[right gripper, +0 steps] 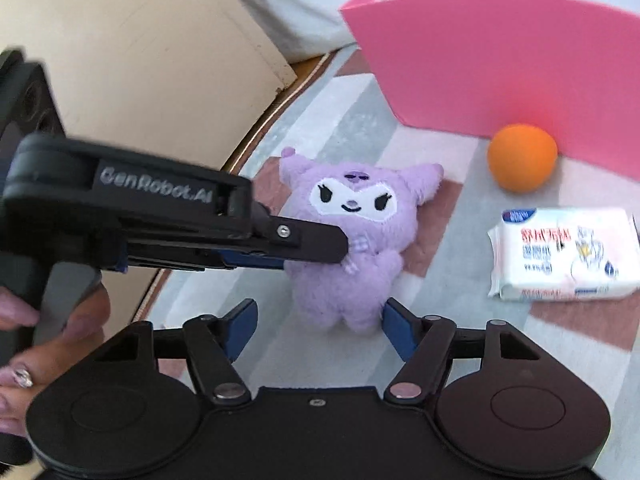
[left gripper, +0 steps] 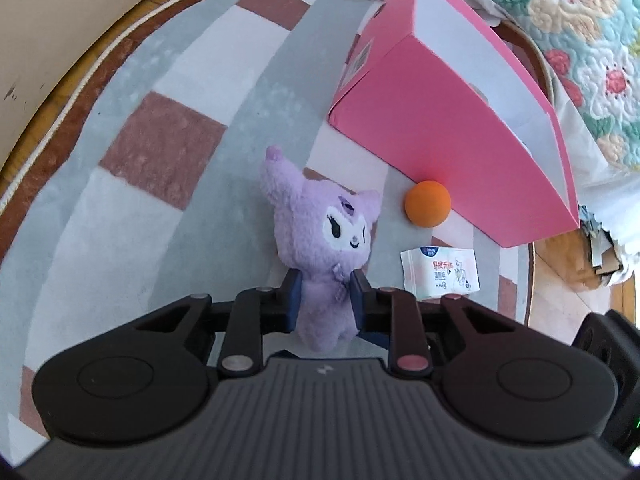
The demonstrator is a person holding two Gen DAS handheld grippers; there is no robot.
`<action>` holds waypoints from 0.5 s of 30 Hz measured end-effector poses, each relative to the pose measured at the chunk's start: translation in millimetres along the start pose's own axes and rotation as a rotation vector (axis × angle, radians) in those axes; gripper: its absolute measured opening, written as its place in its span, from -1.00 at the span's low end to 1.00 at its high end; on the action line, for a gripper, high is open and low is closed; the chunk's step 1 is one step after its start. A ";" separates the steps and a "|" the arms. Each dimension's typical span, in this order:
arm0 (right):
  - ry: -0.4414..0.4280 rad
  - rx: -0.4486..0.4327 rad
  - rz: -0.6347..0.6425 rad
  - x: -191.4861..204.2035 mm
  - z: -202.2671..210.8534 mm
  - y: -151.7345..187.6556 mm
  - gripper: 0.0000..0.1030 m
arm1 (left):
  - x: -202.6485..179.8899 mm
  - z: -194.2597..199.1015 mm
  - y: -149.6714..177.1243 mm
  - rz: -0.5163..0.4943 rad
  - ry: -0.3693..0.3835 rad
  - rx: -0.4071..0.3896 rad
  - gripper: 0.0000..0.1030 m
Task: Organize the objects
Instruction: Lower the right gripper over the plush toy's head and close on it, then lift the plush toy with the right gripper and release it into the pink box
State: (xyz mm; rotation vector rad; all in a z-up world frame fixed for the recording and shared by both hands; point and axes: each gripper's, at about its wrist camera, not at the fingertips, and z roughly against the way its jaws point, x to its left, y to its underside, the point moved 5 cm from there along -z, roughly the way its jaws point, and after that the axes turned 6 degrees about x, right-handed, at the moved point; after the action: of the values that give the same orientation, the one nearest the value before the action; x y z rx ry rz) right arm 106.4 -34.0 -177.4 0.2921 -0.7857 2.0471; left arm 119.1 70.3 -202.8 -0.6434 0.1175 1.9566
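Now left tongs around plush

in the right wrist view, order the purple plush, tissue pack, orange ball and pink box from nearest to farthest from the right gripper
1. purple plush, just ahead of the right gripper, feet between its open fingers
2. tissue pack, off to the right
3. orange ball, farther, ahead-right
4. pink box, behind the ball

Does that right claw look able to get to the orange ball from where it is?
Probably yes. The right claw is open and empty, and the orange ball sits uncovered on the rug against the pink box.
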 end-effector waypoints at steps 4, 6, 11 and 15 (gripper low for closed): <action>0.052 -0.032 0.044 -8.3 7.5 6.1 0.10 | 0.3 0.5 -1.3 -0.012 -0.011 -0.013 -0.52; 0.103 -0.041 0.084 -22.4 20.8 12.9 -0.11 | 0.2 2.3 0.0 -0.020 -0.009 -0.016 -0.53; 0.112 -0.047 0.087 -25.2 18.2 8.5 -0.16 | -0.9 5.5 2.1 -0.024 0.009 -0.012 -0.53; 0.158 -0.074 0.136 -15.4 25.7 8.8 -0.17 | -8.6 16.3 4.2 -0.057 0.019 -0.027 -0.53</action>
State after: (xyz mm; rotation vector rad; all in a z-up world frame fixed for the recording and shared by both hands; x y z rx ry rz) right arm 105.8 -64.0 -168.7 0.0353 -0.7997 2.1322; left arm 112.0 67.2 -185.6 -0.6765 0.0845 1.9007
